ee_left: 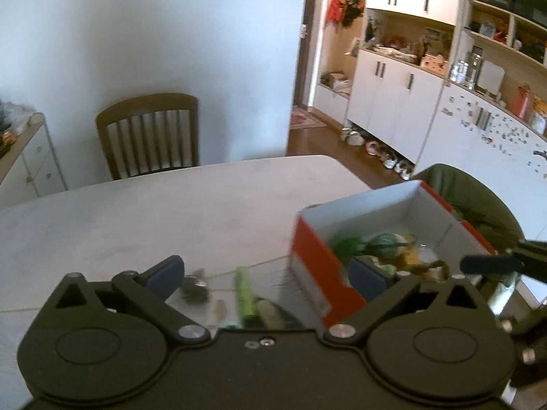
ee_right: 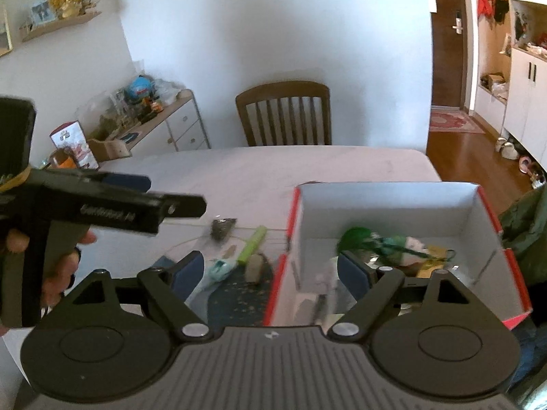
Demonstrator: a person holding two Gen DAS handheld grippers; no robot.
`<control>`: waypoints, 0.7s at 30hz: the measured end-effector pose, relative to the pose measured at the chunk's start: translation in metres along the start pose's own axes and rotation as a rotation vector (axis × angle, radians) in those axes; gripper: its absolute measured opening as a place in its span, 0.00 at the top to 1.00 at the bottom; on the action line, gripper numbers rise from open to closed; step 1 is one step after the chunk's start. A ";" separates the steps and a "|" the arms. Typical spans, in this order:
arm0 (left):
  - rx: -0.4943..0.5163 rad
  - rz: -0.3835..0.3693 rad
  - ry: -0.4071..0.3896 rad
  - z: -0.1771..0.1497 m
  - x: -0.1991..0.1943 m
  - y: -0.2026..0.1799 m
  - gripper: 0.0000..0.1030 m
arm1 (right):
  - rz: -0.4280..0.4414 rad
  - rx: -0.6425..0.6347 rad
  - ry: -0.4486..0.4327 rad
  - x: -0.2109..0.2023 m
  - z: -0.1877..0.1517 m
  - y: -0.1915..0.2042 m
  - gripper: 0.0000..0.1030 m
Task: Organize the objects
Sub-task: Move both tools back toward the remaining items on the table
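Red-edged box (ee_right: pixel 393 205), left gripper (ee_right: pixel 191 205) lettering blurred, perhaps unreadable

Matt plastic, card and pale stone-look top under your hands.
Your left black plastic gripper (ee_left: pixel 265 273) looks matt, with bright metal pivot pins; blue finger pads (ee_left: pixel 165 273) look smooth. The red-and-white cardboard box (ee_right: pixel 386 205) has a plain, dull inner wall. The whitish table top (ee_left: pixel 171 212) is smooth and faintly veined. The brown wooden chair (ee_right: pixel 283 112) shows a slight sheen.

Red-and-white box (ee_right: pixel 386 205) open on table, holding green clutter; green tube (ee_right: pixel 252 244) lies beside it.
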State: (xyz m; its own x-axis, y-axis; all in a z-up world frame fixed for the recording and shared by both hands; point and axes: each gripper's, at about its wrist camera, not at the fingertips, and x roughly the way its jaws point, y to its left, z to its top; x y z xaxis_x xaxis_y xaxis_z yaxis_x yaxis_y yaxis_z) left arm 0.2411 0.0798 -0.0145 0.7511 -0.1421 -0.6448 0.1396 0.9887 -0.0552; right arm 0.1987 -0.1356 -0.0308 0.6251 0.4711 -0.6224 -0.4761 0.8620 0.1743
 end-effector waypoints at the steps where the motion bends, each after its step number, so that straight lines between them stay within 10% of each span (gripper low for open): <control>1: -0.003 0.011 -0.001 0.000 0.001 0.006 0.01 | 0.001 -0.009 0.002 0.004 0.000 0.007 0.17; 21: -0.044 0.083 0.080 -0.012 0.084 0.095 0.01 | -0.038 -0.095 0.136 0.118 -0.017 0.085 0.17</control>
State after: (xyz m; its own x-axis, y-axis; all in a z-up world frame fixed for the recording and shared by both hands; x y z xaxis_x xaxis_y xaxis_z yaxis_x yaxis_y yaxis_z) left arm 0.3097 0.1620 -0.0836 0.7047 -0.0573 -0.7072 0.0498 0.9983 -0.0313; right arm 0.2214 -0.0103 -0.1025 0.5574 0.4030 -0.7259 -0.5142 0.8540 0.0792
